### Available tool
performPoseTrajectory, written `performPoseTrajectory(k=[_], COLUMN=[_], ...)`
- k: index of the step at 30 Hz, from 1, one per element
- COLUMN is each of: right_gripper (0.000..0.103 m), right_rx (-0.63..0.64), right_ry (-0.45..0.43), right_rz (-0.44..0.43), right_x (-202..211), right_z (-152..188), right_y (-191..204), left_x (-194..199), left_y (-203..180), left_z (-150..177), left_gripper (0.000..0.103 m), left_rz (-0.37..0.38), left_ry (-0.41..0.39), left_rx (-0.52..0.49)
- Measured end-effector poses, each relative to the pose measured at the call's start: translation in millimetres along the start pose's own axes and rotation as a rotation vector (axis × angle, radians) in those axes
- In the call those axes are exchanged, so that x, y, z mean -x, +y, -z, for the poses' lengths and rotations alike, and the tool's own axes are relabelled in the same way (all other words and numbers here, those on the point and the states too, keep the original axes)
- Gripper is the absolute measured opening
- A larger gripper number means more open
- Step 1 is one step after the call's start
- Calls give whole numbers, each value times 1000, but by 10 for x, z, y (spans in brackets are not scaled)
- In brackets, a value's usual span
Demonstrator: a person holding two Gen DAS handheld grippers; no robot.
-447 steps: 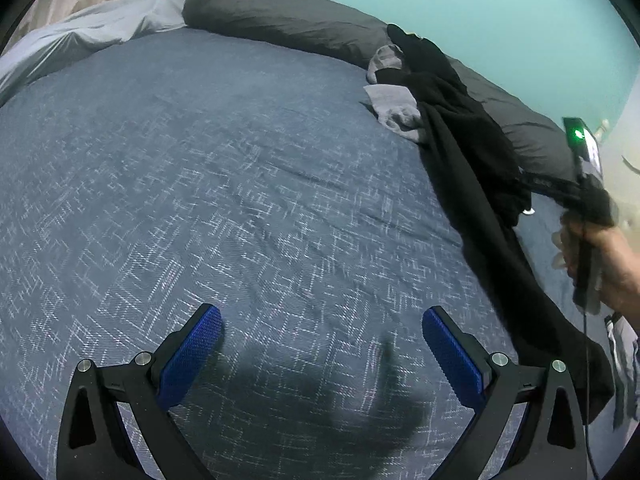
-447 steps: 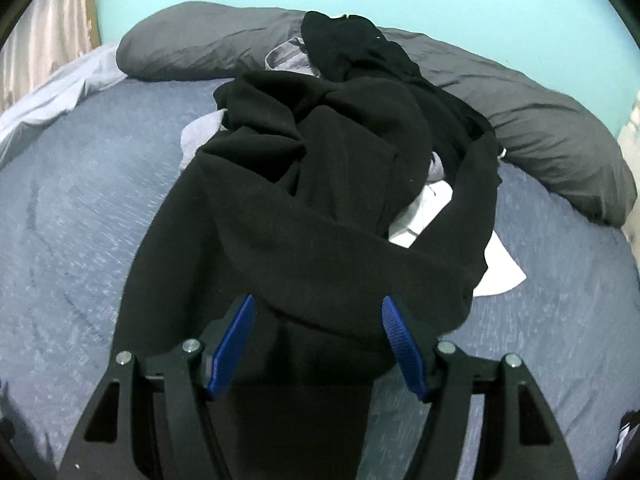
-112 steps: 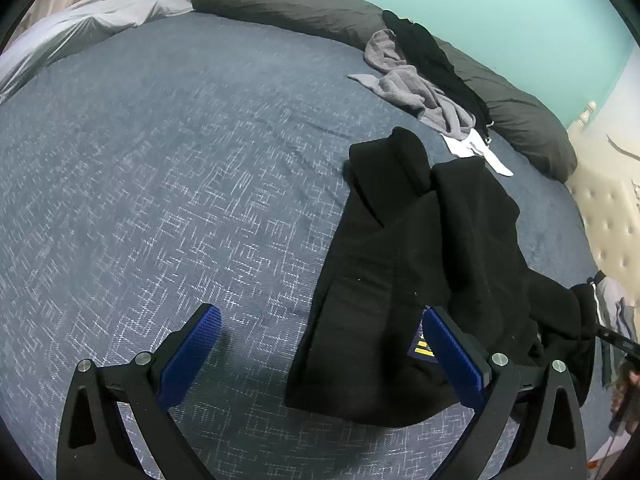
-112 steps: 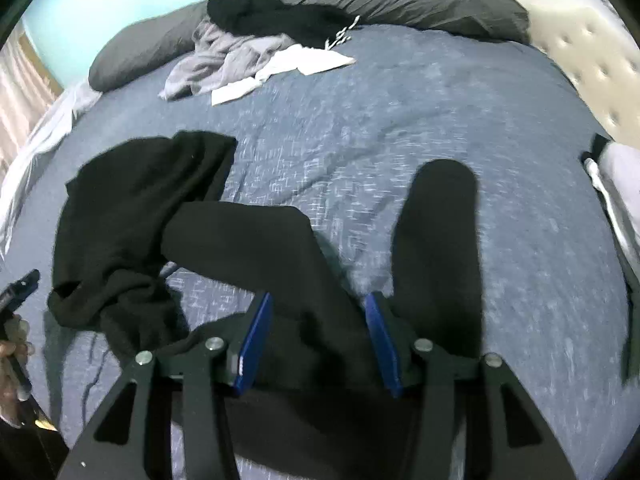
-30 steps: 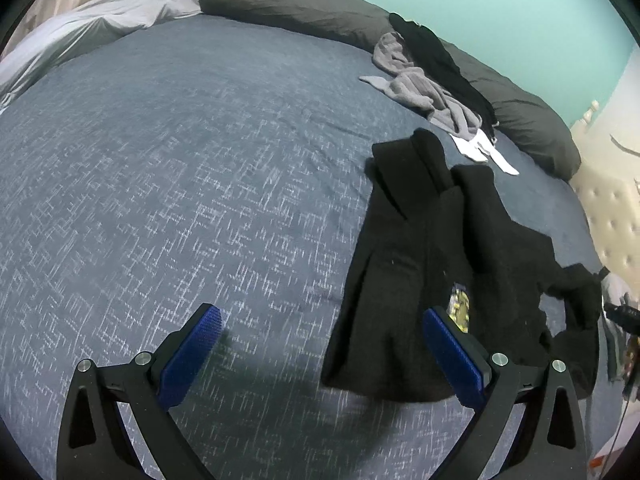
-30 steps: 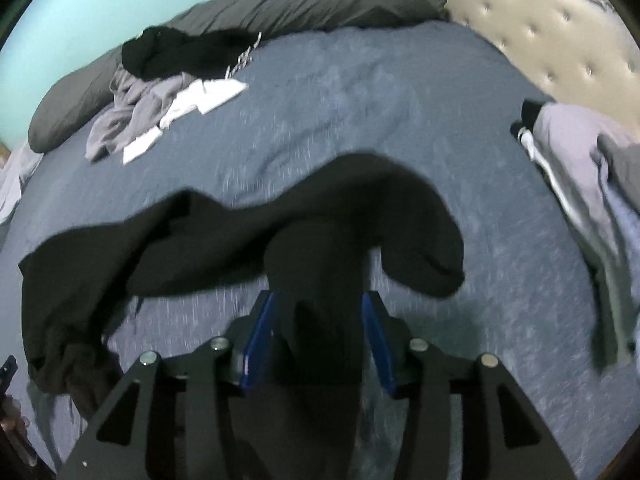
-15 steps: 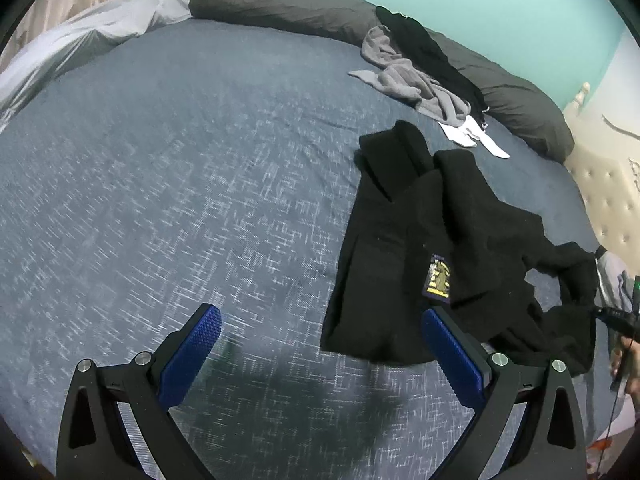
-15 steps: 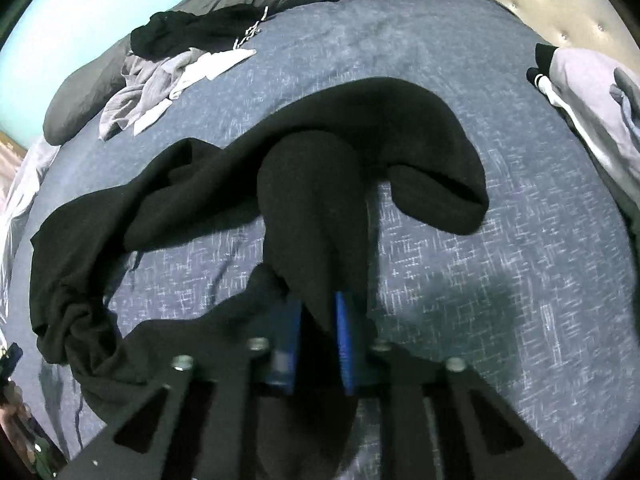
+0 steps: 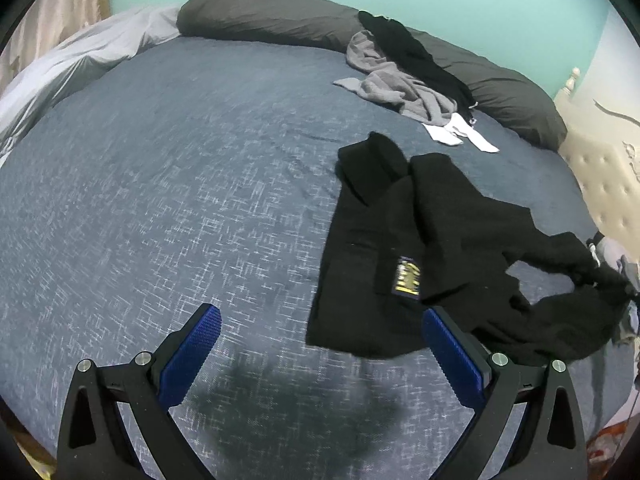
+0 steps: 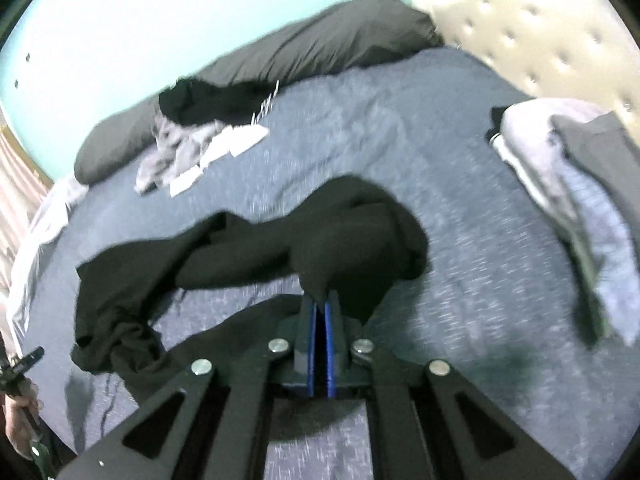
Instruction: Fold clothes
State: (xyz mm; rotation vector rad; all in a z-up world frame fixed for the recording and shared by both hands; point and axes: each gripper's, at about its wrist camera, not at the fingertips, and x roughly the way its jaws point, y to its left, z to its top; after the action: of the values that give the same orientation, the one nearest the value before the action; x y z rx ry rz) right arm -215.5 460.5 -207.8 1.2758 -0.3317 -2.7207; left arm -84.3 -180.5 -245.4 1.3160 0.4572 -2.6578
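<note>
The black fleece garment (image 9: 424, 240) lies spread on the blue-grey woven bedspread (image 9: 180, 200), at about four o'clock from the bed's middle in the left wrist view, with a small yellow-and-dark label (image 9: 408, 278) showing on its front. One part of it runs out towards three o'clock, where it is bunched and lifted off the cover. In the right wrist view that lifted part is pinched between the blue pads of the right gripper (image 10: 320, 308), whose jaws are drawn together on the black cloth; the picture is blurred. The left gripper (image 9: 320, 356) hangs above the bedspread with its jaws spread wide and nothing between them; its right pad sits just beside the garment's near hem. At one o'clock a heap of grey, black and white clothes (image 9: 404, 84) rests against the long dark grey pillow (image 9: 272, 20). A stack of pale lilac and grey clothes (image 10: 568, 184) lies at three o'clock in the right wrist view, near the cream tufted headboard (image 10: 540, 28). A hand (image 10: 20, 424) shows at eight o'clock there.
</note>
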Motion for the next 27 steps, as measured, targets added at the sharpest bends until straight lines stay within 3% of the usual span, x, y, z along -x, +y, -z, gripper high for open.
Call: performPoseTrajectory(k=[5,13,20,22,25,27], right_gripper=[3,3,4,8,23,26], right_rx=[-31,-93,-47,-34,-27,-31], right_ry=[0,137,195,180,142,124], right_rz=[42,117,133,135,117,86], right_x=[212,-117,-218,-162,-49,5], right_z=[131,637,743,701,648,614], right_y=[-263,-691,-656,-596,-494,-416], left_x=[56,-105,-398,-468,-555,-616], left_y=[-61,48,183,171,124,111], left_z=[13,79,132,150,171,170], left_gripper=[103,103,103,103,103,103], left_rz=[3,-7,14,16,11,19], left_ry=[7,65,124,136,142,149], left_rx=[-8,-26,-3,-16,-52,-57])
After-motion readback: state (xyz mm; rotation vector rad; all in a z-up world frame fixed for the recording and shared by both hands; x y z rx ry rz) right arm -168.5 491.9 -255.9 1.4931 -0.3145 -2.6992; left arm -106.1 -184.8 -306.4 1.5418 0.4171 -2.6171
